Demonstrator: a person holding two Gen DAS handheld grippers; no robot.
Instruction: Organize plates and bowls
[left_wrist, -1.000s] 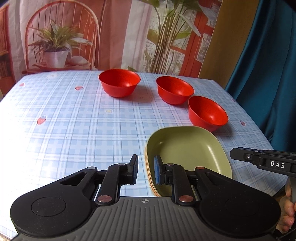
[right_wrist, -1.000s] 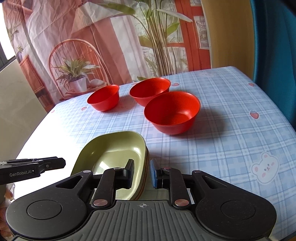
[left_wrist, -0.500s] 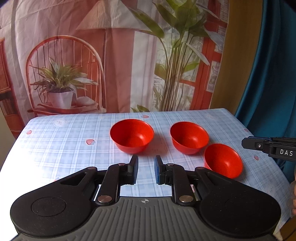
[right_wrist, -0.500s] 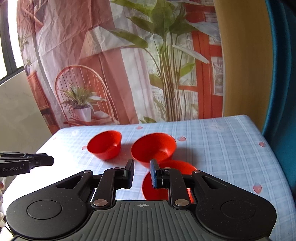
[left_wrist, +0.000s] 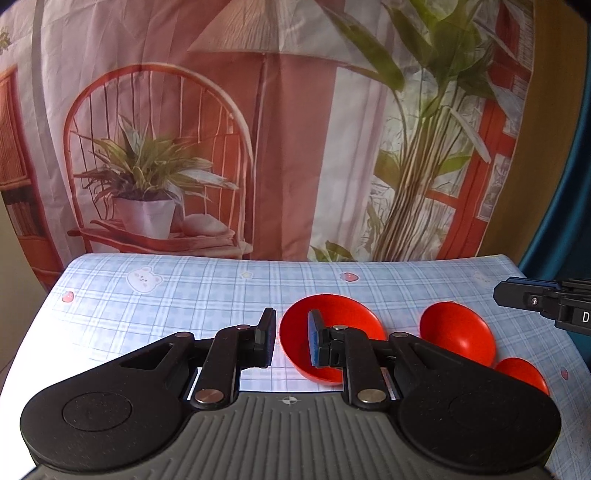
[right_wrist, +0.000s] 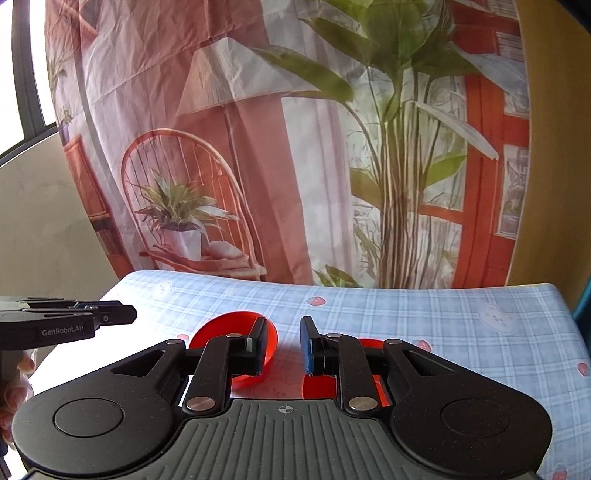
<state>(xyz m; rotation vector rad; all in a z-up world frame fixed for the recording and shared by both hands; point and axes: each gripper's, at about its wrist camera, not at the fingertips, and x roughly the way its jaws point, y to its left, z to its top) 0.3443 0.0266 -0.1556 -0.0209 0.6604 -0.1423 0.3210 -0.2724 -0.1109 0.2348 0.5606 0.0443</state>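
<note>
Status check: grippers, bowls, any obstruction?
Left gripper and right gripper shut, empty, above the table. Three red bowls separate, unstacked. Nothing in the way.

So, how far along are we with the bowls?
Nothing looks done: left bowl, middle bowl and right bowl sit unstacked on the tablecloth. Nothing in hand; left gripper and right gripper have empty jaws. Remaining: nest the bowls. Plates are out of view.

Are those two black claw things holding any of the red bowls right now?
No. The left gripper and right gripper hold nothing; their fingers are nearly closed on air above the red bowls.
</note>
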